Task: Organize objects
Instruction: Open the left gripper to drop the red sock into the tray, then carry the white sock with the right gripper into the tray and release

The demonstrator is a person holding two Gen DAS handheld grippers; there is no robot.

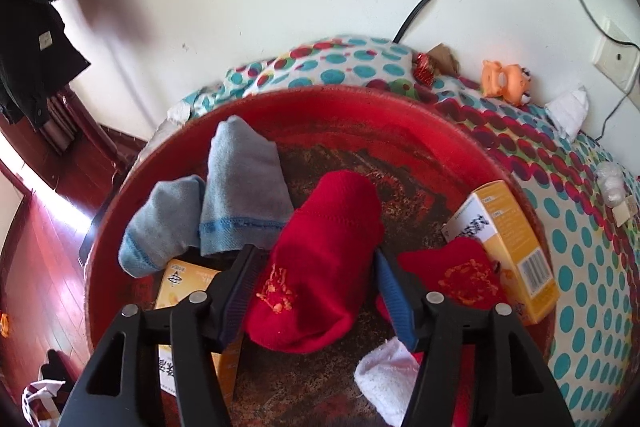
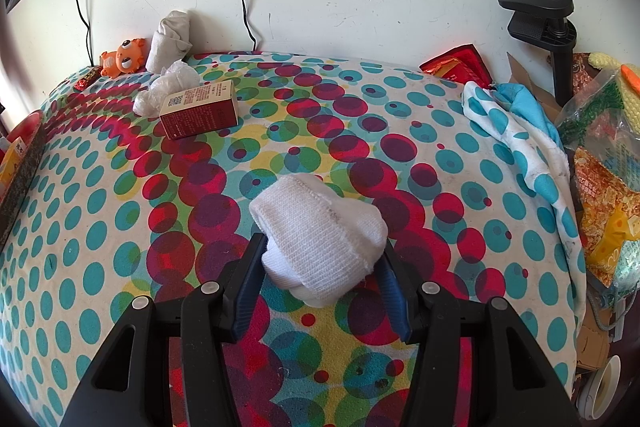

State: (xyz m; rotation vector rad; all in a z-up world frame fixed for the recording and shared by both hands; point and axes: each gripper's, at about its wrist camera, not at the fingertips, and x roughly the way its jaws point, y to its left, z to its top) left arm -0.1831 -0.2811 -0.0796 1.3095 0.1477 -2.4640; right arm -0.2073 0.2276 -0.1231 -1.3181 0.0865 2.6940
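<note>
Sorting looks well underway: two grey socks (image 1: 208,203), a second red sock (image 1: 460,275), a white one and yellow boxes (image 1: 516,247) already lie in the red tray (image 1: 400,123). The left gripper (image 1: 316,267) stands released around the red sock (image 1: 320,259), whose long axis runs near to far, embroidered cuff nearest. The right gripper (image 2: 324,267) is clenched on a rolled white sock (image 2: 320,239) above the dotted table (image 2: 100,227); it and the far-left red box (image 2: 200,109) are left.

Soft matt knit on the red sock (image 1: 320,251) between the left tongs (image 1: 316,291), embroidered in orange thread. Worn, mottled gloss inside the red basin (image 1: 360,115). Ribbed white knit on the rolled sock (image 2: 324,247) between the right tongs (image 2: 320,287). Printed matt cloth over the desk (image 2: 120,227).
</note>
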